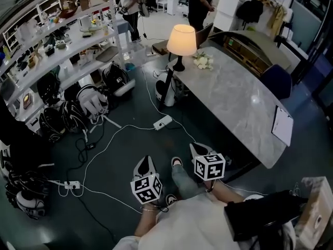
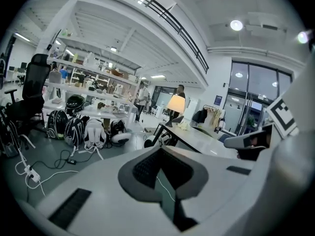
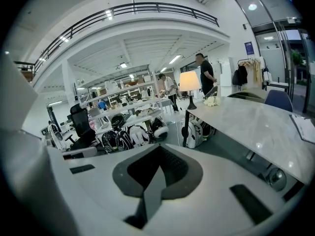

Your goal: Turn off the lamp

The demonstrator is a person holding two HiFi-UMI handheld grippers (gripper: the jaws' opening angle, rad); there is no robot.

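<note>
Lit lamp (image 1: pixel 181 39) at 12 o'clock, on the table (image 1: pixel 244 103)
Closed and empty, left gripper (image 1: pixel 146 165) and right gripper (image 1: pixel 199 150) hang low, lamp well apart

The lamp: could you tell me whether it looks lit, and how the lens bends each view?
Head view: lamp glows warm, brightest spot, mild bowing. Left gripper view: strong fisheye, black corners. Right gripper view: likewise, railing curved.

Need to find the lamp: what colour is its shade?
Warm cream shade, lit; head view shows it best.
</note>
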